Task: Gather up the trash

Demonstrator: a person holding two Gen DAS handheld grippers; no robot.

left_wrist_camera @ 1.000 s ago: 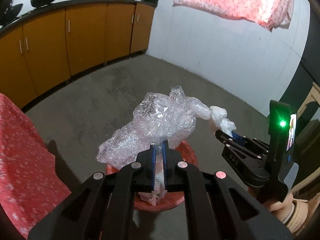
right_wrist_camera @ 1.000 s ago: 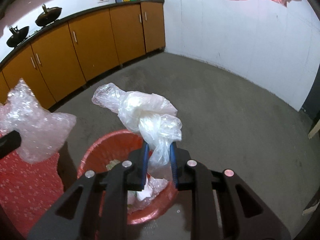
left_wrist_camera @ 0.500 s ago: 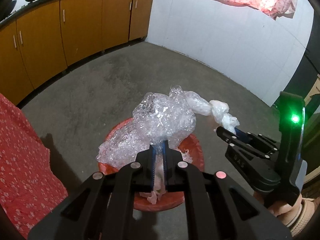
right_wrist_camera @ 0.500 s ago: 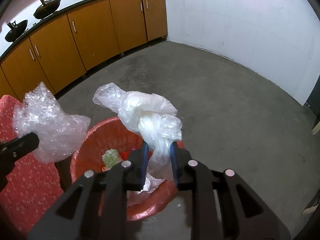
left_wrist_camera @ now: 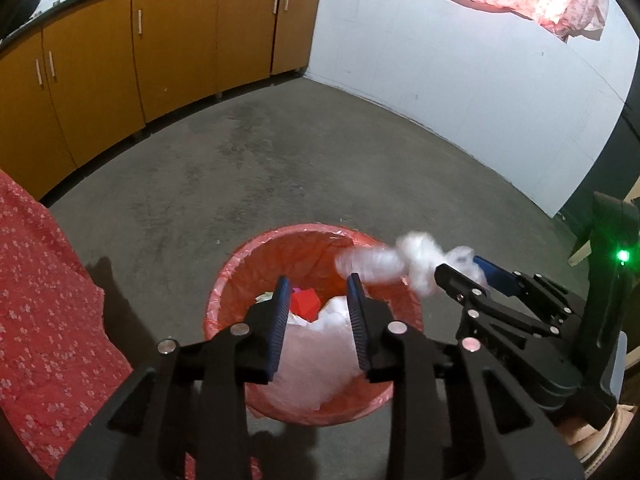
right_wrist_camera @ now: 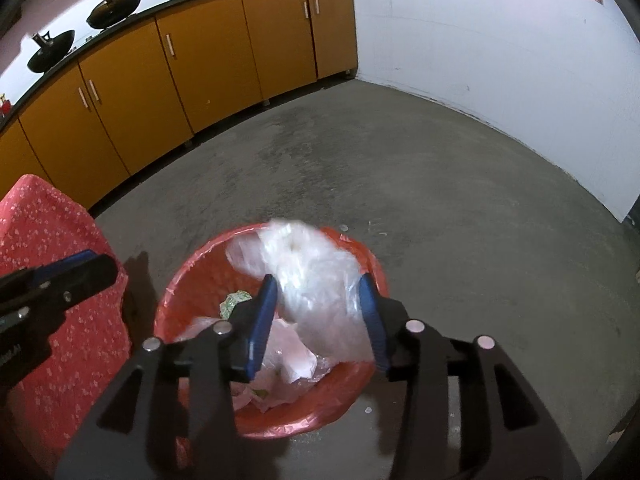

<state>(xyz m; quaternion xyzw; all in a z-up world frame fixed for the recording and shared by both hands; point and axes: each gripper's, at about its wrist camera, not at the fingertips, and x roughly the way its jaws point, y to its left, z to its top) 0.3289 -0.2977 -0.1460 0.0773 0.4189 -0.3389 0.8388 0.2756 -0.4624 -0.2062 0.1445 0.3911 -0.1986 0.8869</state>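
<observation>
Right wrist view — one red bin (right_wrist_camera: 362, 392), two grippers opening, one blurred bag (right_wrist_camera: 316, 292) seemingly loose between right fingers (right_wrist_camera: 262, 320).

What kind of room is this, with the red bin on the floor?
Most likely a home kitchen: a run of orange cabinets under a dark countertop with black pans on it, and a bare concrete floor where the lined trash bin stands.

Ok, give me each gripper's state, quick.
Left gripper: opening, holding nothing, over the red bin.
Right gripper: opening, white plastic bag loose between its fingers, dropping.
</observation>
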